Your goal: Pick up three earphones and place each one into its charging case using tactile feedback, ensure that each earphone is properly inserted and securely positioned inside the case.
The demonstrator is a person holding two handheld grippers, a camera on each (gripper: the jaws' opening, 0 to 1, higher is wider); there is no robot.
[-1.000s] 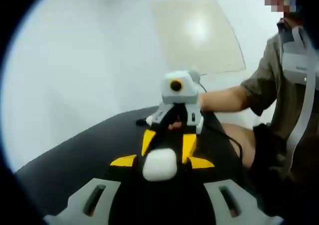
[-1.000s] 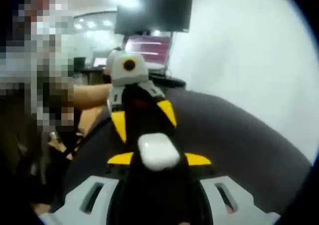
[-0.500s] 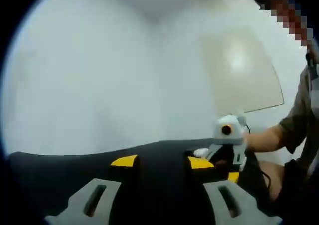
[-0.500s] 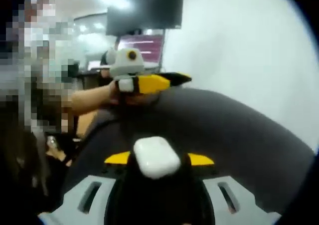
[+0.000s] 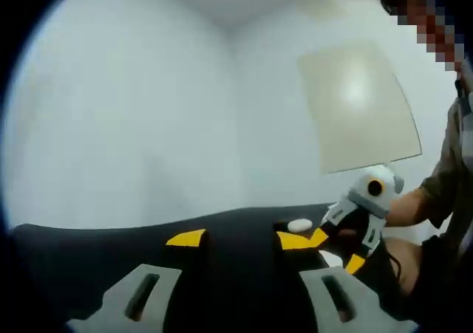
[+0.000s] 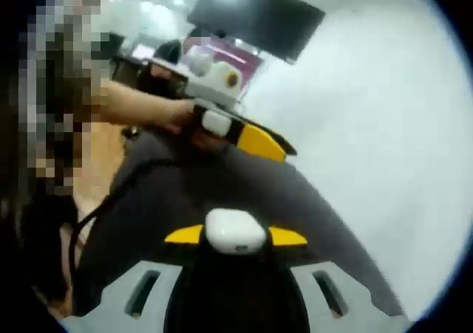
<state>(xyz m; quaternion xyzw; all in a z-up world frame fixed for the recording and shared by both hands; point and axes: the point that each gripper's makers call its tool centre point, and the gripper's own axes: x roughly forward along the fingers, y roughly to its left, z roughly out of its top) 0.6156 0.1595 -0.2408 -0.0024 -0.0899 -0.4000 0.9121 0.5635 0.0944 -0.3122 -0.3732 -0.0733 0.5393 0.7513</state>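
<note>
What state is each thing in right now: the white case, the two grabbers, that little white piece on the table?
Charging case: lid closed, held between the right gripper's jaws.
Right gripper: shut on the charging case.
Left gripper: jaws apart, holding nothing.
Small white object: resting on the black table; too small to identify.

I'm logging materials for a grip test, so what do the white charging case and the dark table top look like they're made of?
The charging case, held between the right gripper's jaws, looks like smooth glossy white plastic: rounded edges, a soft highlight on top. The table top looks matte dark grey or black, with no glare; possibly a mat or coated board, though blur leaves that open.
</note>
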